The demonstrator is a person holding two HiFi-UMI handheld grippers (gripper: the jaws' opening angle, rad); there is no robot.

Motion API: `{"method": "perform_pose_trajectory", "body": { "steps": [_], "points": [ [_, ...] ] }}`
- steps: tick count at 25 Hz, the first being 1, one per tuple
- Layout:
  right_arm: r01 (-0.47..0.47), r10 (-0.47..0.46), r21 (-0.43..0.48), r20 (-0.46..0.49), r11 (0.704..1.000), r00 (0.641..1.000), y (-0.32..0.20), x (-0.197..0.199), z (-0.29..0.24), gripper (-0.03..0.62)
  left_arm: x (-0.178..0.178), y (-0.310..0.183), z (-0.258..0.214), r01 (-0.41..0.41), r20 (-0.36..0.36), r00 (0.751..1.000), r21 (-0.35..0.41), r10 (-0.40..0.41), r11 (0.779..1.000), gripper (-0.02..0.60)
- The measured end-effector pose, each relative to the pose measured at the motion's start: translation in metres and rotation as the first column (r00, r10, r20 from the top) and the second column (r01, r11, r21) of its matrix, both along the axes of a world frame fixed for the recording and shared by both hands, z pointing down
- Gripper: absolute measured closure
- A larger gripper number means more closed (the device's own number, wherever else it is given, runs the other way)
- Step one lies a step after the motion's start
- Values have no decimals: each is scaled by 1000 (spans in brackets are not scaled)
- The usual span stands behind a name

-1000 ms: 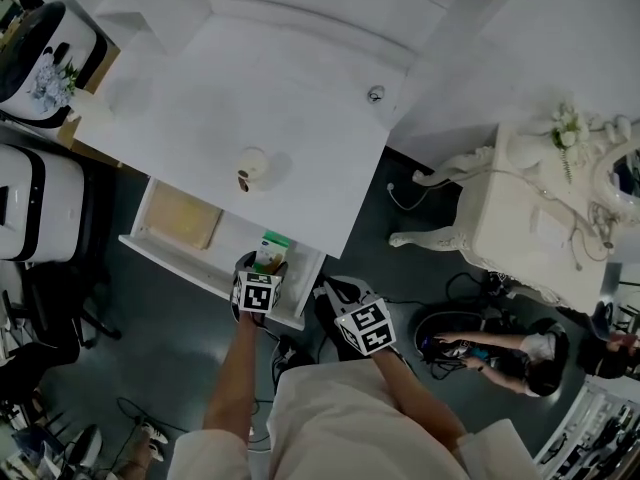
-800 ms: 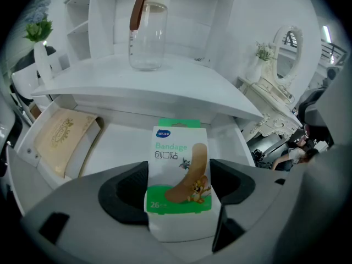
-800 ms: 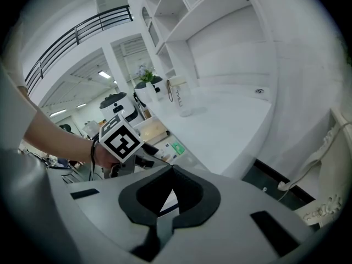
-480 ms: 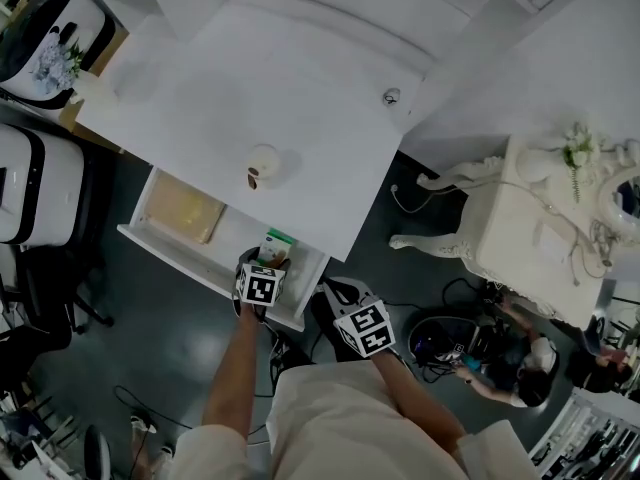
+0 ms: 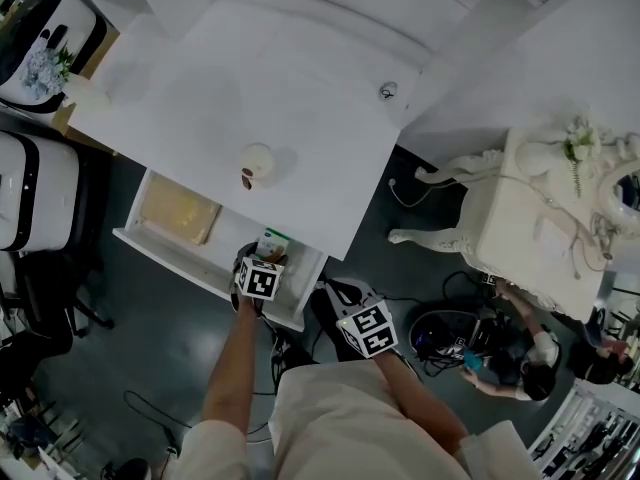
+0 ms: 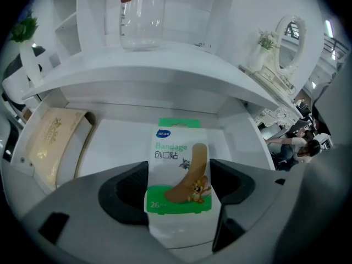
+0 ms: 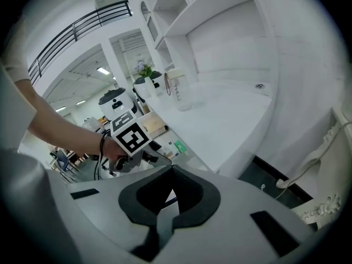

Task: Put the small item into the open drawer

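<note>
A white and green bandage box (image 6: 179, 175) stands upright between the jaws of my left gripper (image 6: 179, 196), which is shut on it. In the head view the box (image 5: 271, 243) and left gripper (image 5: 267, 257) are over the right end of the open white drawer (image 5: 165, 255). The drawer floor (image 6: 118, 142) lies just beyond the box. My right gripper (image 5: 336, 295) hangs near my body to the right of the drawer, shut with nothing in it (image 7: 170, 194).
A beige padded item (image 5: 180, 211) fills the drawer's left part (image 6: 52, 142). A clear jar (image 5: 256, 164) stands on the white desk top (image 5: 310, 118) above the drawer. An ornate white table (image 5: 530, 228) and a seated person (image 5: 510, 353) are at the right.
The left gripper with the bandage box has shifted slightly over the drawer's right end. The right gripper has stayed about where it was.
</note>
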State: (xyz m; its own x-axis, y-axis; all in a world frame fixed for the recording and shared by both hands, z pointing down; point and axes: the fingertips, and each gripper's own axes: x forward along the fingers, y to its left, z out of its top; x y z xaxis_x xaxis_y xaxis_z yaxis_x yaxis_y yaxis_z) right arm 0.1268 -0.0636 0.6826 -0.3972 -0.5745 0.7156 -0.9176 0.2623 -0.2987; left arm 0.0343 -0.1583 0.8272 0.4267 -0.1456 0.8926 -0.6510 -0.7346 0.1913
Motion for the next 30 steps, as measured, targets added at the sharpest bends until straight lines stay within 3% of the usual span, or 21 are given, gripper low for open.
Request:
{"method": "perform_pose_trajectory", "body": {
  "steps": [17,30],
  "points": [
    [42,-42,8,4,999,999,2,-13,-1,569,-7,-3,-5,1,-6,1000,27,-1,1000,221],
    [106,-106,22,21,994,994,-8,-37,-2,569,-26,12,-59,72,-73,995,105,-65,992,221]
  ]
}}
